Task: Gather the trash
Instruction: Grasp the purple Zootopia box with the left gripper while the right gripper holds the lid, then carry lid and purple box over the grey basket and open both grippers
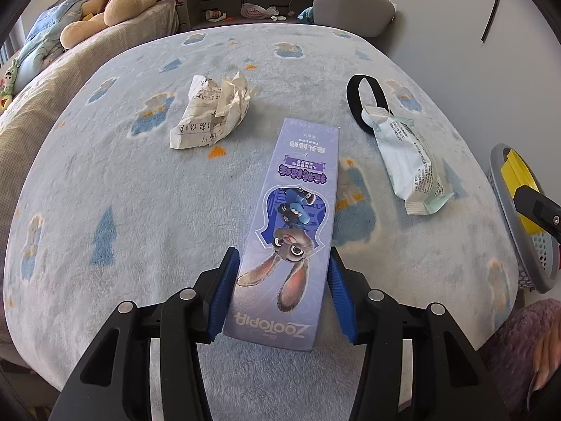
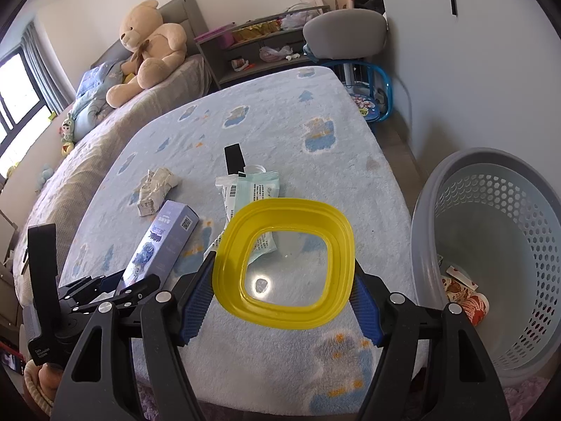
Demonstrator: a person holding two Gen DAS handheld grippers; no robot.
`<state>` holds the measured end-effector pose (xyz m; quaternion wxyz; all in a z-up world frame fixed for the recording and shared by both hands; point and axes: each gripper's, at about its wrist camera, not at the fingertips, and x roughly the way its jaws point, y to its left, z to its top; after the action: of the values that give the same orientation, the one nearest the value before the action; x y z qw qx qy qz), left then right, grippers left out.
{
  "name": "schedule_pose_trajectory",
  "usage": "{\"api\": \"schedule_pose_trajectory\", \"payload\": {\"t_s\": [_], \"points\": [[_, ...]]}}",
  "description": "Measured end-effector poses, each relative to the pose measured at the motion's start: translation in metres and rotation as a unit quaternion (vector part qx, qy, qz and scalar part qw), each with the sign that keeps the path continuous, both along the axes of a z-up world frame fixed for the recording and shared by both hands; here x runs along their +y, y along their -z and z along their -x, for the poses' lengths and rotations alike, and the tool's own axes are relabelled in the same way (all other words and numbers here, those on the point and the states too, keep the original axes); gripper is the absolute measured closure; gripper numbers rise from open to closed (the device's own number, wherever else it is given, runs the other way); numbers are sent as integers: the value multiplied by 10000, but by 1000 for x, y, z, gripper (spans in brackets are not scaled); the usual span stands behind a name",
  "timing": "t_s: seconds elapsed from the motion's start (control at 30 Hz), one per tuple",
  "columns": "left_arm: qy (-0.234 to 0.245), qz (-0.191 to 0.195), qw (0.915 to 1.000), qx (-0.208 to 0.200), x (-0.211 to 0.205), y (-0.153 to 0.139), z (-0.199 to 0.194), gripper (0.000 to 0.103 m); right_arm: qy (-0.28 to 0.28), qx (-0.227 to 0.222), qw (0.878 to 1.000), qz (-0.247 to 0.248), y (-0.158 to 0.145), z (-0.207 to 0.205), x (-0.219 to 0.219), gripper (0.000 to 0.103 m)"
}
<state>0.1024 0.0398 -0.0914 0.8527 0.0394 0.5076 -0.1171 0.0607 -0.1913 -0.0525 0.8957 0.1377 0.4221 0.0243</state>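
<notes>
Wrappers: one box (image 1: 292, 217), one lid (image 2: 284, 263)

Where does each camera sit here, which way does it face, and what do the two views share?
Left wrist: on the left gripper, facing along its fingers across the bed; they flank the purple box; fingertips show lower right.
Right wrist: on the right gripper, facing across the bed; it holds the yellow lid; the grey basket stands right; the left gripper shows lower left.
Shared: purple box, crumpled paper, white wrapper, teddy bear.
</notes>
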Motion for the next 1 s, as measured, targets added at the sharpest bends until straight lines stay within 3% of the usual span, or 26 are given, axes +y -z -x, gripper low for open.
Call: {"api": "schedule_pose_trajectory", "payload": {"t_s": [0.17,0.33,0.5,0.8,1.0], "points": [[29,-61,10000,-8,-8,0,-9,45,2,-32,10000,-7,-2,4,-1,35],[82,-149,9999,29,-20,8,-23,45,64,-46,10000,-37,-4,6,-6,35],[-52,-134,9999,20,-20,10,-26,60,101,-80,9999,-54,-6,11,-12,35],[-490,124,9987,-33,-6,-2,-4,60,92,-37,9999,-55,0,20,-21,35],[-602,147,9975,-332,-3,-28,16,60,129,-63,9998,-118,-1,25,-26,35]]}}
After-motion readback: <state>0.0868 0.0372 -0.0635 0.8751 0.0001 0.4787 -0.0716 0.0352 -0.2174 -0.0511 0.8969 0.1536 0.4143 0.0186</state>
